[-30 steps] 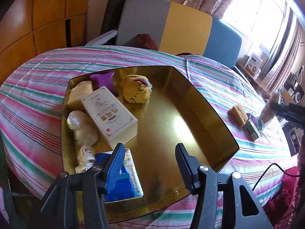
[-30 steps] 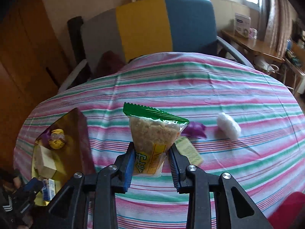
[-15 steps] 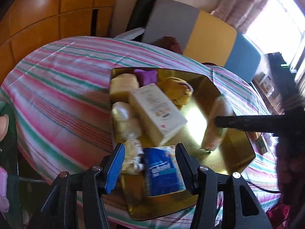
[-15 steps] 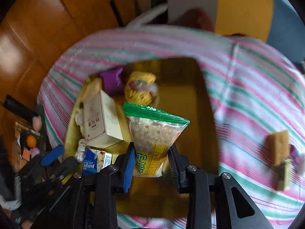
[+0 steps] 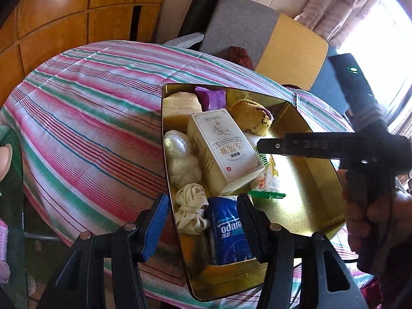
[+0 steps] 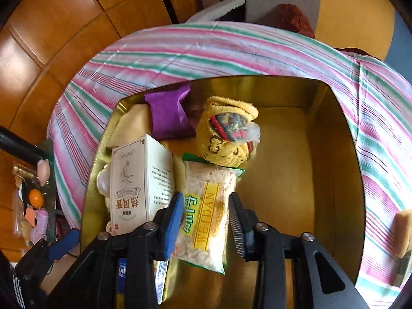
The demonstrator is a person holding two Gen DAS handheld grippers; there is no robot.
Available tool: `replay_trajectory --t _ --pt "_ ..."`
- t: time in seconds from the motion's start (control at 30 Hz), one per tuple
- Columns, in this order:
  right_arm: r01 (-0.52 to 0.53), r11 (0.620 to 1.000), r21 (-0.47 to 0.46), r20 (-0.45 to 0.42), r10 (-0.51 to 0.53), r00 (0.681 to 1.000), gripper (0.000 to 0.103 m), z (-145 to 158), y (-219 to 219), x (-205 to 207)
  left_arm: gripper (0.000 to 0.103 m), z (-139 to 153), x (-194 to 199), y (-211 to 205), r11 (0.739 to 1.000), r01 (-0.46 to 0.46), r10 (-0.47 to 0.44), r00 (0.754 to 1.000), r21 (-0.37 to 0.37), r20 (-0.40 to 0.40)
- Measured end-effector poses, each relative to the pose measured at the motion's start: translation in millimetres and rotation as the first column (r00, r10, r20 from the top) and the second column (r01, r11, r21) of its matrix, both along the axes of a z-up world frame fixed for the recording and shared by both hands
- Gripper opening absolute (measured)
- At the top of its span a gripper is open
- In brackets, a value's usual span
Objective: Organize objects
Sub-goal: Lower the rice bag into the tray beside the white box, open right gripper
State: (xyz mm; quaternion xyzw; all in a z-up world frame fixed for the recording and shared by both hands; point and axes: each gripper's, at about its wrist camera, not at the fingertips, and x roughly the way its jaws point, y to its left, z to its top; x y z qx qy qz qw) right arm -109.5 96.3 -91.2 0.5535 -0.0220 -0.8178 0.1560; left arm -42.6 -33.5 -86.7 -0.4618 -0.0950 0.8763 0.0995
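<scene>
— Inside the gold metal tray, where is the clear green-topped snack packet seen?
— Between the right gripper's just-opened jaws, unpressed. The left gripper is held half open, empty.

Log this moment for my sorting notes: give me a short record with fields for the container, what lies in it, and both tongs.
container: gold square tray on striped tablecloth
contents: white printed carton, purple foil packet, yellow knitted bundle, blue tissue pack
right tongs: jaws just opened, clear snack bag with green seal lying between them in tray
left tongs: open, empty, above tray's near edge
</scene>
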Motion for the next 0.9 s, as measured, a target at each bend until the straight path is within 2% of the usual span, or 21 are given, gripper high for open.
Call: replay_trajectory --t 0.1,0.33,0.63,0.7,0.9 --pt "0.006 1.000 -0.030 -0.026 -0.007 1.000 0.054 8 7 6 0.055 1 1 1 1.000 -0.003 0.003 1.000 -0.010 -0.001" --pt "0.041 0.999 -0.024 -0.065 -0.043 0.997 0.060 22 19 26 0.055 6 6 6 1.000 -0.008 0.007 1.000 -0.019 -0.012" --pt "0.067 0.998 0.007 -0.133 -0.066 0.989 0.066 34 40 62 0.055 22 15 22 0.998 0.050 -0.052 0.996 -0.040 -0.067" --pt "0.078 0.997 0.004 -0.144 -0.077 0.987 0.070 37 49 70 0.055 23 16 26 0.997 0.063 -0.066 0.995 -0.045 -0.068" --pt "0.143 0.990 0.009 -0.162 -0.140 0.977 0.072 42 86 92 0.055 26 22 42 0.992 0.105 -0.110 0.991 -0.067 -0.075"
